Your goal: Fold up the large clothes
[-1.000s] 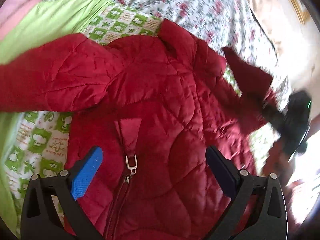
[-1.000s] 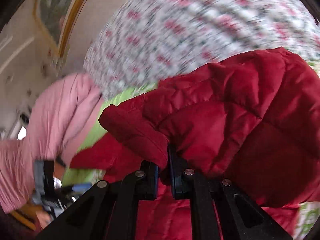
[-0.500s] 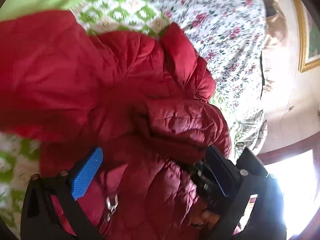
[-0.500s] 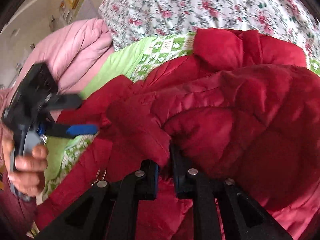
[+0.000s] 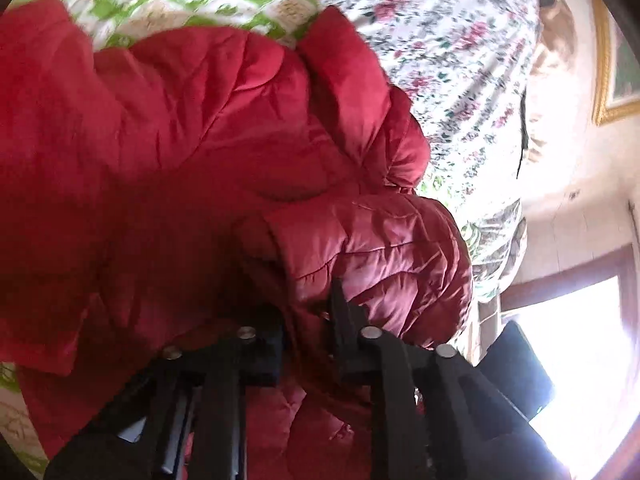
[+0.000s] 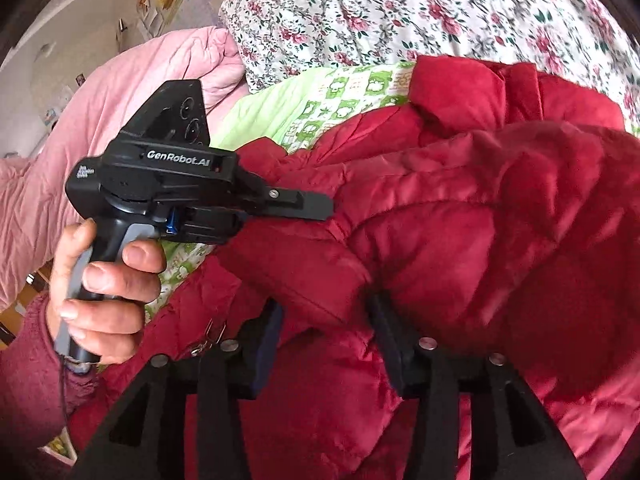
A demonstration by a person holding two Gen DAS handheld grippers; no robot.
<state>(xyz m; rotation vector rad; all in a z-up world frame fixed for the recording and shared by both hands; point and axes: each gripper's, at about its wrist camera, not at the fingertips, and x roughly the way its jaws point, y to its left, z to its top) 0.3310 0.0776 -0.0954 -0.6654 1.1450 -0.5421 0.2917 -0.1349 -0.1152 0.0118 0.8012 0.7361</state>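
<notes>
A red quilted jacket lies on the bed, also in the right wrist view. One sleeve is folded across its front. My left gripper is shut on that sleeve's cuff edge; it also shows in the right wrist view, held in a hand, pointing at the jacket. My right gripper is open, its jaws parted on either side of the sleeve cuff without clamping it. The jacket's zipper pull shows near the right gripper's left finger.
The jacket rests on a green patterned sheet beside a floral quilt. A pink duvet is bunched at the left. A framed picture hangs on the wall, and a bright window is at the right.
My left gripper has moved onto the folded sleeve and closed on its cuff. My right gripper has opened and let the sleeve go.
</notes>
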